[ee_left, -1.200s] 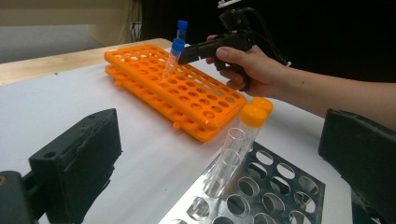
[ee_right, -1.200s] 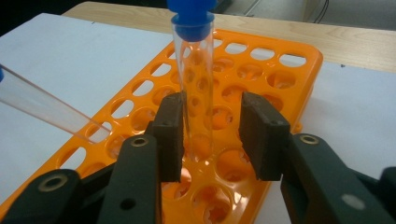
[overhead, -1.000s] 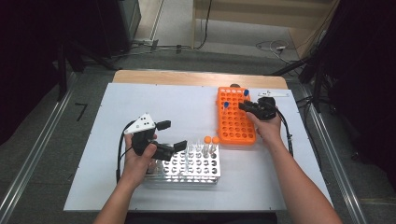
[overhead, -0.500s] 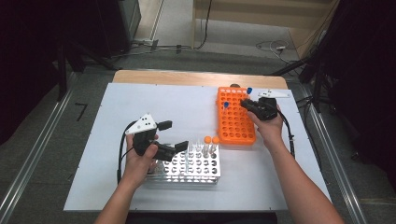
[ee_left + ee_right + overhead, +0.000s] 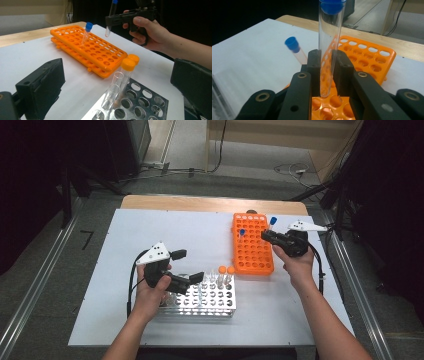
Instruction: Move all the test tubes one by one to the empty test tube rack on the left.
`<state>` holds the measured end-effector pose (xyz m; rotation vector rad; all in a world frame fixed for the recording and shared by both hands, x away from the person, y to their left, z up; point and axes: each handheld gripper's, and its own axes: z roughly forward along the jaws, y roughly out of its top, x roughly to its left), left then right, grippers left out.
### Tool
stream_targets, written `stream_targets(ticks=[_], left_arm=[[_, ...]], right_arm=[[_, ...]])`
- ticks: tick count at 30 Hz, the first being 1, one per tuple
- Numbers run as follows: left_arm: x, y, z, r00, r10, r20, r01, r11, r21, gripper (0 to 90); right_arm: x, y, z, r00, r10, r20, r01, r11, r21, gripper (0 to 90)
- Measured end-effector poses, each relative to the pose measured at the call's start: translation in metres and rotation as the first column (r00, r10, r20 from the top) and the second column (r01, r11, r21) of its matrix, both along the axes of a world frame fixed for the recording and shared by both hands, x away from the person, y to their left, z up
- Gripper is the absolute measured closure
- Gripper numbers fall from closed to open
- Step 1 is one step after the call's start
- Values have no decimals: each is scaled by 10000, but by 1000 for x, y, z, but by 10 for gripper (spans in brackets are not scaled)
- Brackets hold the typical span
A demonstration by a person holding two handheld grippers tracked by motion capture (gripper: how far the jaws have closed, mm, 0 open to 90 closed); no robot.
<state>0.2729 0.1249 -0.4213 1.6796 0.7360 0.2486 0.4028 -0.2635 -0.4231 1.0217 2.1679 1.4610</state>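
- High view: your right tongs (image 5: 266,236) are clamped on a blue-capped tube (image 5: 271,223) just above the orange rack's (image 5: 252,251) right edge, near its far end, so its tip is clear of the holes.
- Right gripper view: the tube (image 5: 328,47) stands upright between the pads, gripped low on its body with the cap (image 5: 332,5) up and its round bottom hanging over the rack's (image 5: 364,51) holes; that hold looks meant to carry it upright.
- A second blue-capped tube (image 5: 241,236) leans in a hole near the rack's middle, left of your right tongs; the holes are wider than the tube, hence the tilt.
- Your left tongs (image 5: 188,266) stand released and empty, left of the rack's near end, over the metal rack's (image 5: 202,300) far left corner. I judge they wait there to steady or receive.
- Two orange-capped tubes (image 5: 226,270) stand in the metal rack's far row, just off the orange rack's near left corner, with open clear tubes (image 5: 113,90) beside them.
- Both racks sit on a white table (image 5: 150,230) with a bare wooden strip (image 5: 200,203) beyond the orange rack.
- Grey floor (image 5: 45,245), cables and dark equipment surround it.
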Motion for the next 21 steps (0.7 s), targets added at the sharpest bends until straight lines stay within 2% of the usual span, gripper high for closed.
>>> stream_targets(ticks=[5,10,16,21], left_arm=[[-1,-3,2,10000,-66,67,66,10000,51,0],[-2,-5,3,9999,-140,100,140,9999,-1,0],[-5,-11,5,9995,-260,189,259,9996,57,0],[-7,-15,8,9988,-401,273,399,9992,92,0]], right_arm=[[-20,-4,3,9998,188,16,-189,9997,181,748],[-44,-4,5,9983,584,20,-584,9982,137,748],[-74,4,5,9904,1379,114,-1379,9904,-36,748],[-94,10,9,9819,1892,-99,-1891,9819,98,749]])
